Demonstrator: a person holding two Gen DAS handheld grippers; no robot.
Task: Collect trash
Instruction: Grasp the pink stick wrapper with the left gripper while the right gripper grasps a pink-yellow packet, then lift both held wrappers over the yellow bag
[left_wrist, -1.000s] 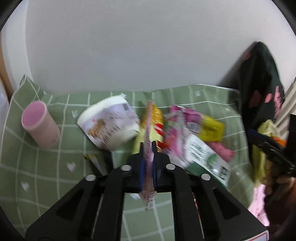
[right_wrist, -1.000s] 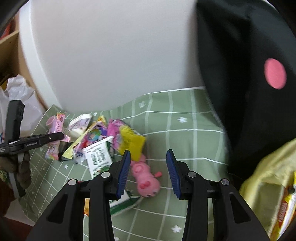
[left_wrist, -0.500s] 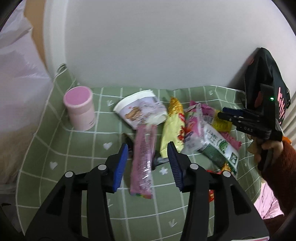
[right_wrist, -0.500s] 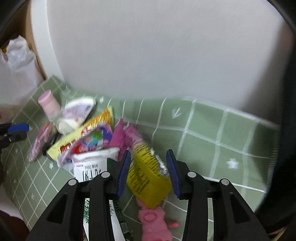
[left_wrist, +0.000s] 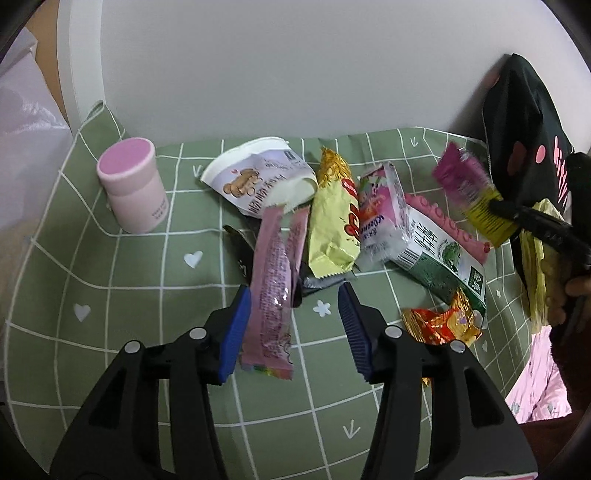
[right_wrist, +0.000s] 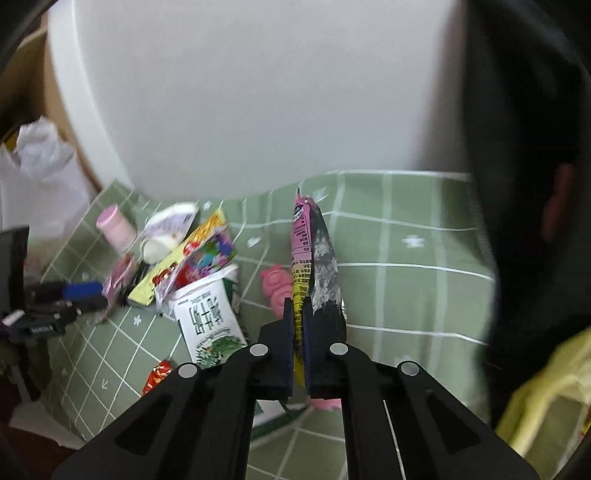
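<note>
My left gripper (left_wrist: 293, 328) is open above the green checked cloth (left_wrist: 147, 310). A pink wrapper (left_wrist: 275, 288) lies between its fingers, close to the left one. My right gripper (right_wrist: 298, 339) is shut on a pink-and-yellow wrapper (right_wrist: 303, 258) and holds it up above the cloth; it also shows in the left wrist view (left_wrist: 471, 192), near the black bag (left_wrist: 524, 122). Other trash lies on the cloth: a crushed paper cup (left_wrist: 258, 181), a yellow wrapper (left_wrist: 332, 221), a green-white carton (left_wrist: 439, 258), a red-gold wrapper (left_wrist: 441, 321).
A pink jar (left_wrist: 133, 188) stands at the cloth's back left. A pink toy (right_wrist: 275, 284) lies beside the carton. A white plastic bag (right_wrist: 33, 173) is at far left. A yellow bag (right_wrist: 546, 384) hangs out of the black bag at right.
My left gripper opened and let the pink wrapper drop onto the cloth. My right gripper moved over the pile, shut on the pink-and-yellow wrapper and lifted it.
</note>
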